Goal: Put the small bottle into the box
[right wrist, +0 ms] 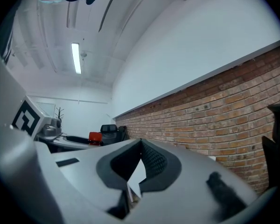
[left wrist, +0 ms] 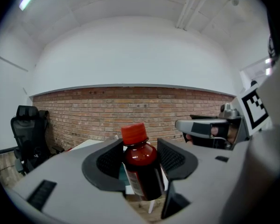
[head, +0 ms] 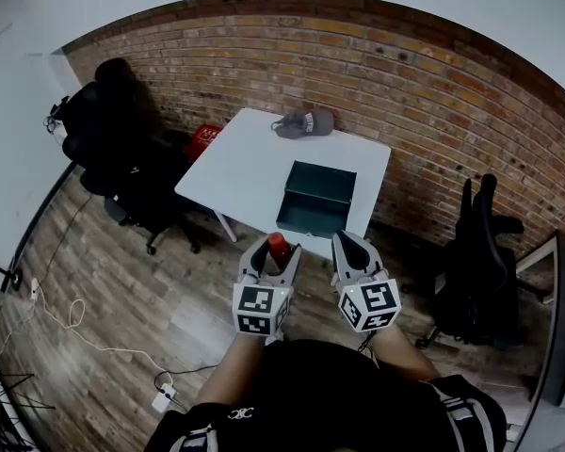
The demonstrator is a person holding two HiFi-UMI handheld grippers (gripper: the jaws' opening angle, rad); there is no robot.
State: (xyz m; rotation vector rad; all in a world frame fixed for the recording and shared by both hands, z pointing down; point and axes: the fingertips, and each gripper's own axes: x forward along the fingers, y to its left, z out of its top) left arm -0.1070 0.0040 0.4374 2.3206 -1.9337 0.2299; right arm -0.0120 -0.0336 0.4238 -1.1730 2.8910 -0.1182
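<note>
While the bottle rides in the jaws: the left hand-held gripper (left wrist: 140, 158) stands wide, its two pads pressing the sides of the small bottle (left wrist: 141, 169), which is clear of any surface.
Bottle's long axis: near upright, red lid (left wrist: 133, 133) at 12 o'clock, base leaning slightly toward 5 o'clock in the left gripper view.
Right hand-held gripper (right wrist: 140, 144): jaw tips together, nothing between them; it hangs just beside the left one, at its 3 o'clock.
Where the pair is: over the wooden floor (head: 160, 299), short of the tabletop (head: 245, 172), whose near edge lies at 12 o'clock.
Box (head: 317, 199): dark green, open on top, apparently with nothing in it, near the tabletop's near edge; from the head view it lies at about 1 o'clock from the bottle and 11 o'clock from the right hand-held gripper.
Box's long axis: roughly 9 to 3 o'clock.
Nearer hand: both are about equally near, but only the left carries the load.
Coming move, as I judge it: forward and slightly rightward to above the opening, then down, keeping the base lowest.
Other thing: a grey baseball cap (head: 304, 122) at the far edge, well apart.
</note>
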